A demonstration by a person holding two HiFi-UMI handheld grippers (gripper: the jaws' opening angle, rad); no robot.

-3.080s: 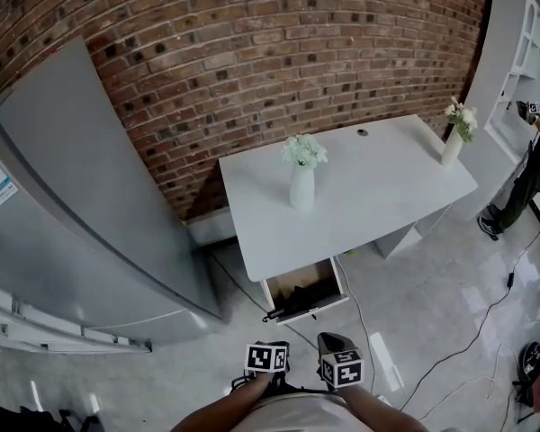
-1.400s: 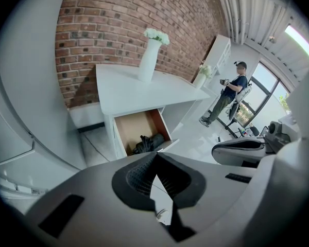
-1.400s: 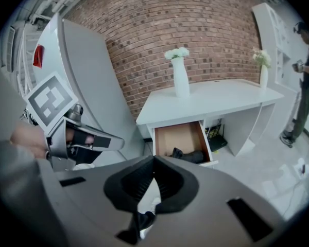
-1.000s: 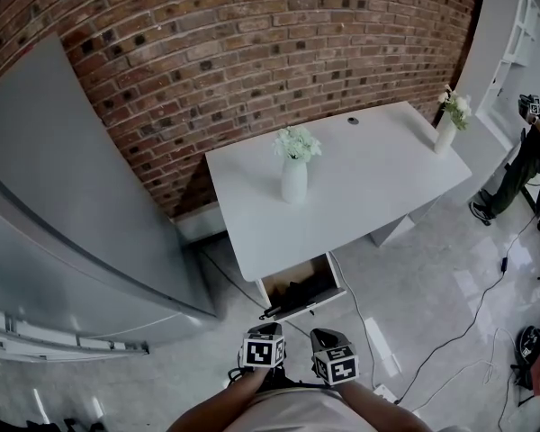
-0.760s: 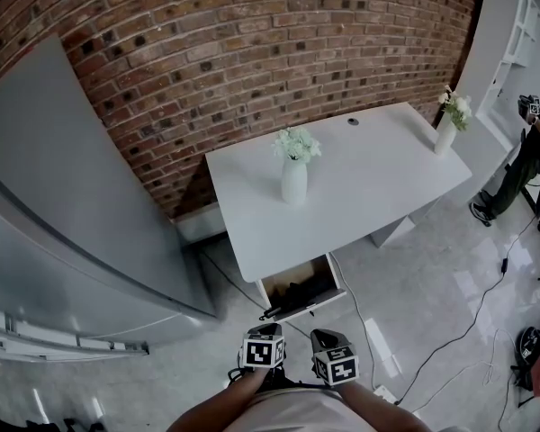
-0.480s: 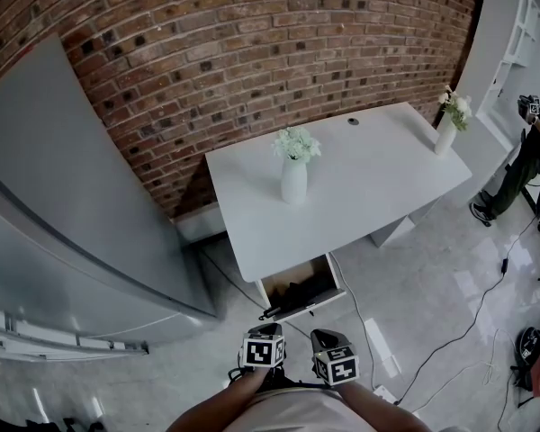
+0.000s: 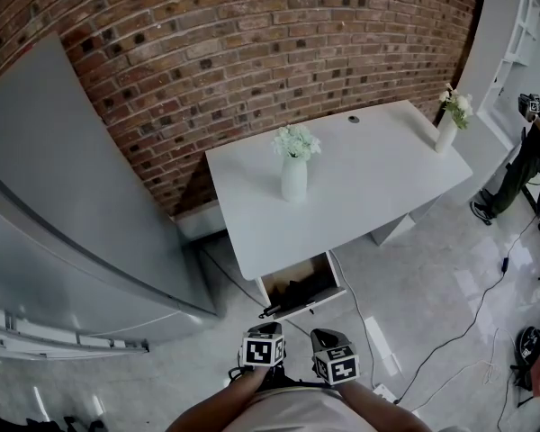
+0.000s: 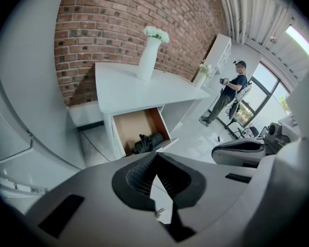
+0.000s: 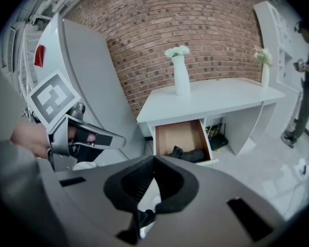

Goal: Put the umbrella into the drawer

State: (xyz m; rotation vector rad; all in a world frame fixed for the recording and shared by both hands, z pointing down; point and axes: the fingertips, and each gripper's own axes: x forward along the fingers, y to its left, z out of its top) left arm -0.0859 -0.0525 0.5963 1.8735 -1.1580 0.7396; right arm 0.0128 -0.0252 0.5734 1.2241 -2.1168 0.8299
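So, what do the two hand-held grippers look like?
Both are grey plastic. The left hand-held gripper and the right hand-held gripper have black ribbed pads, and each carries a white cube with black square markers.

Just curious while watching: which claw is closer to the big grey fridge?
Left. The left claw is on the side toward the fridge; the right claw is beside it, farther away.

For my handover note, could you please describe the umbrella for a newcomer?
Find the white desk against the brick wall. Its open drawer sticks out below. The umbrella is the folded black bundle inside, dark against the brown drawer bottom.
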